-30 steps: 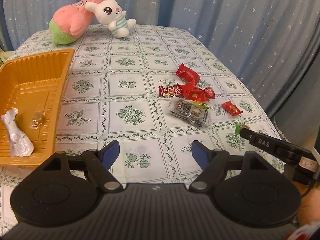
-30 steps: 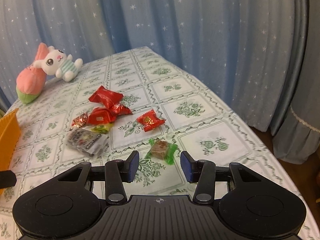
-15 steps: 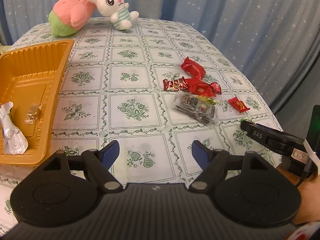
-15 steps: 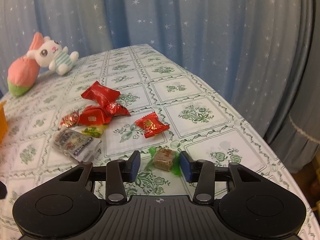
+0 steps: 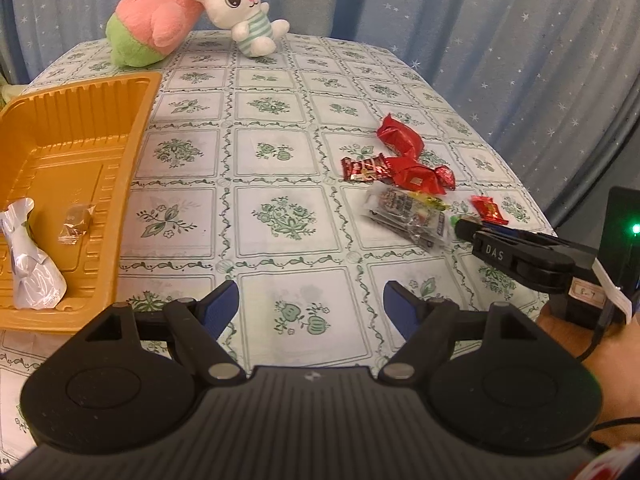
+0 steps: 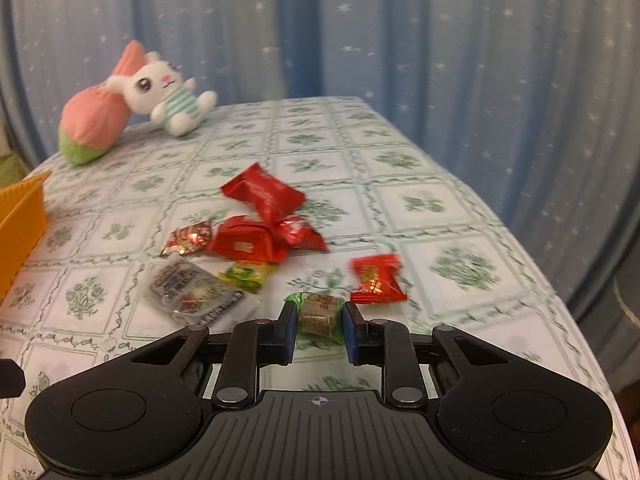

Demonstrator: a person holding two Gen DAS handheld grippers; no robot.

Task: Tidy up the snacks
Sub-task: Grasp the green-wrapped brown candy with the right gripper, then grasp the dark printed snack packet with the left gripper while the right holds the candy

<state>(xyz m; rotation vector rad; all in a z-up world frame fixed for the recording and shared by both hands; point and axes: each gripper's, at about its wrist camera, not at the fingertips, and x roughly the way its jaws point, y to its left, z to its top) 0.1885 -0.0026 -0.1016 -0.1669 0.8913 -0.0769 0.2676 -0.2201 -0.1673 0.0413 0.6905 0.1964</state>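
Note:
My right gripper is shut on a green-wrapped brown candy and holds it just above the table; it also shows in the left wrist view. A pile of snacks lies ahead: red wrappers, a small red candy, a clear packet and a yellow-green candy. My left gripper is open and empty over bare tablecloth. The orange tray at the left holds a silver wrapper and a brown candy.
A pink plush and a white bunny plush sit at the table's far edge. Blue starred curtains hang behind and to the right. The table's right edge runs close to the snack pile.
My right gripper has closed on the green-wrapped candy, which lay between its open fingers before. The left gripper has drifted a little; it stays open.

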